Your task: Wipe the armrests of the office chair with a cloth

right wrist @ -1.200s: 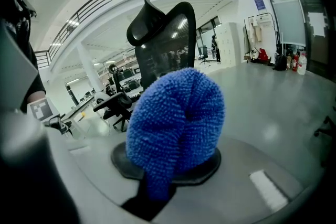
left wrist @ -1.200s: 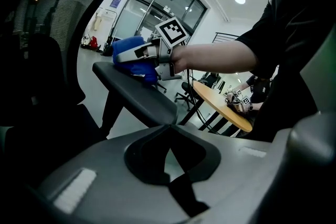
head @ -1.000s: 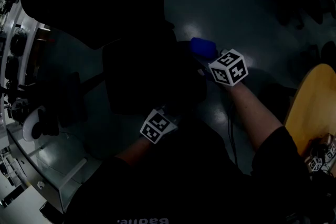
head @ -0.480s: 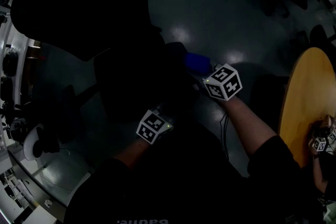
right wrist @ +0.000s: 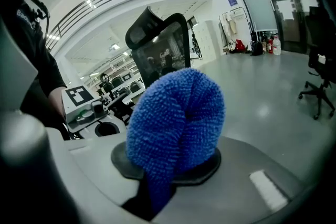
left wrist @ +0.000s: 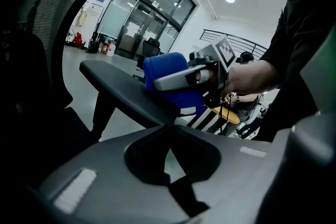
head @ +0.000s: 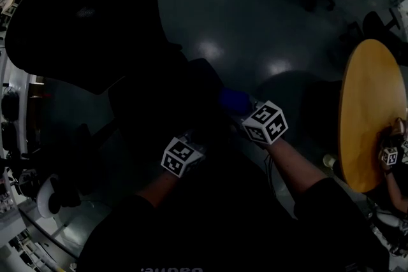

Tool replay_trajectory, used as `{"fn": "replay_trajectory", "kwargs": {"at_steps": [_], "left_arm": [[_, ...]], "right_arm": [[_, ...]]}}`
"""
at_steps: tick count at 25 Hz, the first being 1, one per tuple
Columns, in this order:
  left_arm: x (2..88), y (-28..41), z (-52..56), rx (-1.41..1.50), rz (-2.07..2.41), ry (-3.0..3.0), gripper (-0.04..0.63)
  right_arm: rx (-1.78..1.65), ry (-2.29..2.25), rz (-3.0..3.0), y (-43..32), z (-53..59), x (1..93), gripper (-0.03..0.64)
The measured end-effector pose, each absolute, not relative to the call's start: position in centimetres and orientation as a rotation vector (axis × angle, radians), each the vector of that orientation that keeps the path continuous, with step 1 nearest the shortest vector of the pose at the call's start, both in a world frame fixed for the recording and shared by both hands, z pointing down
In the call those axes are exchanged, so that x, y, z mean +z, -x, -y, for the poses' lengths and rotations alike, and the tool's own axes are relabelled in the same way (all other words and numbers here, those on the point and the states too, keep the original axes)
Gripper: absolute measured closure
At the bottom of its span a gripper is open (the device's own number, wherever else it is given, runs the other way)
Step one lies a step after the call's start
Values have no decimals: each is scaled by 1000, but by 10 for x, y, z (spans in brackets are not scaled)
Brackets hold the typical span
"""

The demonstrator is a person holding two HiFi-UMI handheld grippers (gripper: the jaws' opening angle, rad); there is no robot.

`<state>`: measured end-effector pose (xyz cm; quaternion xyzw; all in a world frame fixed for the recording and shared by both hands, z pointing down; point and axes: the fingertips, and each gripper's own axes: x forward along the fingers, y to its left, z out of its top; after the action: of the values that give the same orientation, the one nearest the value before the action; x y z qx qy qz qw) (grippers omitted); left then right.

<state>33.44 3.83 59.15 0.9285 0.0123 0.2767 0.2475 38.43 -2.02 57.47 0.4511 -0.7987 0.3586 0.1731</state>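
Both grippers had slid lower in the head view over the last second, the right gripper and its cloth dropping toward the person's body, though the chair and the round table had shifted in that view too, so part of the change was likely the head turning. Judged from that, a wiping stroke along the armrest was probably under way, drawn back toward the person. The right gripper's jaws were clamped tight on the cloth, which bulged out of them as a folded blue wad; in the left gripper view the wad lay pressed on the armrest's top, toward one end of it (the rest of the pad stood bare). The left gripper hung just beside, its jaws drawn almost together with nothing between them, only a sliver of floor showing through, and it touched nothing that could be seen. Only this one armrest showed clearly, the other being lost in the dark, so the task seemed at most half done. No bucket, bin or other container could be made out in any view
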Motion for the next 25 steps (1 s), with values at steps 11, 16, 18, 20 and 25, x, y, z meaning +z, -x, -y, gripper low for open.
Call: {"fn": "replay_trajectory", "kwargs": {"at_steps": [11, 16, 18, 20, 25], "left_arm": [[592, -339, -44, 727, -88, -2532, 578], [595, -346, -49, 698, -89, -2535, 578], [595, -345, -48, 691, -80, -2532, 578], [595, -342, -46, 693, -75, -2531, 578], [596, -331, -43, 674, -48, -2523, 578]], "right_arm": [[1097, -1260, 2201, -371, -26, 572, 533], [975, -1288, 2294, -378, 2, 530, 533], [895, -1270, 2317, -378, 29, 513, 534], [821, -1237, 2325, -377, 59, 503, 534], [674, -1135, 2335, -369, 123, 497, 534]]}}
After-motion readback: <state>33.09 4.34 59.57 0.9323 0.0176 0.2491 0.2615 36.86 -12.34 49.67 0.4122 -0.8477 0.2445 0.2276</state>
